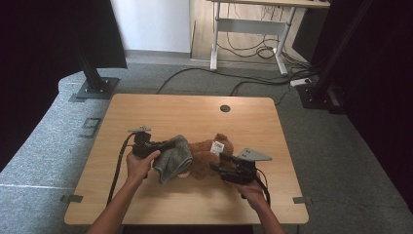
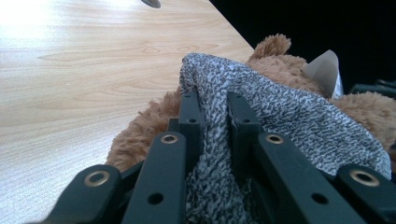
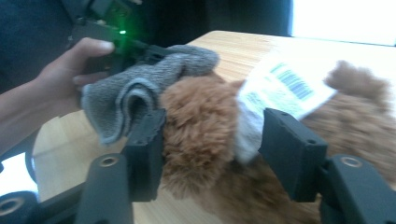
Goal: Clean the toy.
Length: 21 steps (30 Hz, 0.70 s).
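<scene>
Left gripper [image 2: 212, 116] clamped on a fold of the grey sock [image 2: 280, 112], held over the left side of the teddy bear [image 1: 207, 156] near the middle of the table [image 1: 146, 109]. Right gripper [image 3: 212, 140] with jaws spread wide, brown fur between them but not pressed. White tag [image 3: 280, 88] with a barcode lying on the bear, just beyond the right gripper. Left hand [image 3: 60, 74] behind the sock.
</scene>
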Each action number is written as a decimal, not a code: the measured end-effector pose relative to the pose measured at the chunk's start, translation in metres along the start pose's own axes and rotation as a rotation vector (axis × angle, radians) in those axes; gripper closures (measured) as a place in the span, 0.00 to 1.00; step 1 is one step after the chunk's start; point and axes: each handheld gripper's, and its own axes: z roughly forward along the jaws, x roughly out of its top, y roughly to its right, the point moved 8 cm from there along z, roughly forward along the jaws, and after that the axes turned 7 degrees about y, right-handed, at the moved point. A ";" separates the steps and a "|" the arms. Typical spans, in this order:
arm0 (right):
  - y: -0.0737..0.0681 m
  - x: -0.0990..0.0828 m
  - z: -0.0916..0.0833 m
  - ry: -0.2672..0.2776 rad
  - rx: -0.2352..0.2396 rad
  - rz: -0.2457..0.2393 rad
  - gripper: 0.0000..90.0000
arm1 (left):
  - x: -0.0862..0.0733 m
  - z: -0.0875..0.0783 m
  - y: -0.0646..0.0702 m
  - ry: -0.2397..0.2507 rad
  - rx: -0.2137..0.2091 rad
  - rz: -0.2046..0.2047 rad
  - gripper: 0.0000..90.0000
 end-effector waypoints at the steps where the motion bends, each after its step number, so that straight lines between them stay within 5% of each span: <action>1: 0.005 0.001 -0.002 -0.004 -0.008 0.009 0.42 | 0.000 0.000 0.000 -0.001 0.004 0.002 0.87; 9: 0.041 -0.004 -0.019 0.004 -0.048 0.098 0.40 | 0.001 0.001 -0.002 -0.006 0.007 0.000 0.87; 17: 0.053 -0.035 -0.011 -0.126 -0.088 0.069 0.37 | 0.001 0.001 -0.002 -0.006 0.009 0.001 0.87; 21: 0.052 -0.041 -0.004 -0.149 -0.066 0.052 0.52 | 0.002 0.001 -0.002 -0.002 0.010 0.001 0.87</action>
